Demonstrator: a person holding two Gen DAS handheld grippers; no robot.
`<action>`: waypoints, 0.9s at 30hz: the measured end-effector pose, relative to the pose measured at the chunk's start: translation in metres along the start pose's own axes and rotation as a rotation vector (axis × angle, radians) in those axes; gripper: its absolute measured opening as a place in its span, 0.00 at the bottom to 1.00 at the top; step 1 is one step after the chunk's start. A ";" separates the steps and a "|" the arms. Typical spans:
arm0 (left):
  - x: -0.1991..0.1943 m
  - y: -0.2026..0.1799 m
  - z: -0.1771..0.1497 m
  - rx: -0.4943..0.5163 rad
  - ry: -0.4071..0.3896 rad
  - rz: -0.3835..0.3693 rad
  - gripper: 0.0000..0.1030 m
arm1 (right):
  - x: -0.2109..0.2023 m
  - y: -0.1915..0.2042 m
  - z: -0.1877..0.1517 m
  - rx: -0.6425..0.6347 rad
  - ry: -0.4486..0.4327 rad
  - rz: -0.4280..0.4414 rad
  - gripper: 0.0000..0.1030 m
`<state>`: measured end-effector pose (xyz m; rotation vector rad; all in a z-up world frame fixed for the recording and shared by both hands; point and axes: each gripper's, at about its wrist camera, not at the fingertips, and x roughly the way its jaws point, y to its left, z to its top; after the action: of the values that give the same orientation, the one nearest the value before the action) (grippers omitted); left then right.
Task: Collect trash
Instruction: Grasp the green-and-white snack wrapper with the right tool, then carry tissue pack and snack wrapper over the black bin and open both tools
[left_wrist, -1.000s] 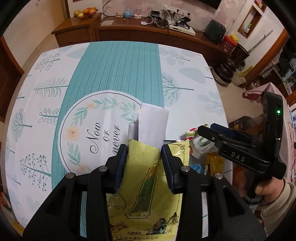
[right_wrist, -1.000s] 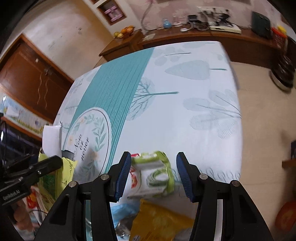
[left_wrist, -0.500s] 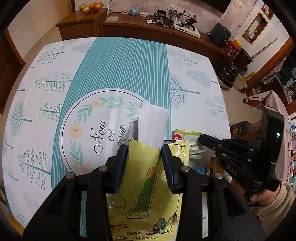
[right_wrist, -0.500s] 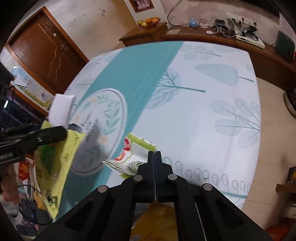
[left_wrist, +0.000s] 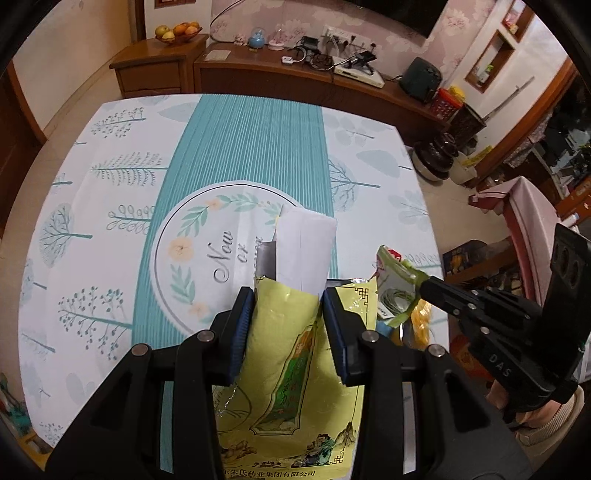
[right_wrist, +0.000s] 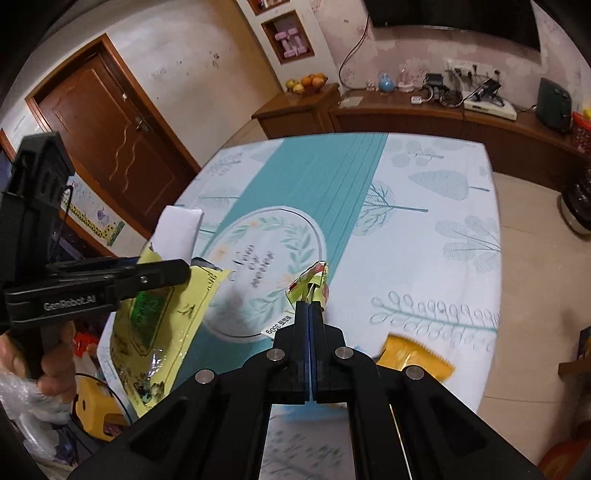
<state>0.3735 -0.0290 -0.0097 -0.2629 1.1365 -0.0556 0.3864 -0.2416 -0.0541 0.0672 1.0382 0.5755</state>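
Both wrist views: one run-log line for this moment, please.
left gripper: shut on yellow bag | right gripper: shut on green wrapper, lifted | orange packet: on table

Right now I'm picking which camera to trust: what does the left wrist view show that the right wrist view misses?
Only the left wrist view shows the left gripper clamping the yellow bag from above. Only the right wrist view shows the wooden door and an orange packet on the table. Both show the white paper and the right gripper shut on the green wrapper.
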 end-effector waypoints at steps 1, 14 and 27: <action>-0.007 0.002 -0.004 0.008 -0.007 -0.008 0.33 | -0.010 0.008 -0.004 0.005 -0.014 -0.006 0.00; -0.126 0.058 -0.123 0.166 -0.075 -0.164 0.33 | -0.124 0.165 -0.131 0.158 -0.189 -0.125 0.00; -0.177 0.072 -0.285 0.344 -0.104 -0.201 0.33 | -0.145 0.270 -0.292 0.234 -0.066 -0.157 0.00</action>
<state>0.0353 0.0208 0.0188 -0.0712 0.9750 -0.4064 -0.0232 -0.1437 -0.0049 0.2076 1.0322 0.3053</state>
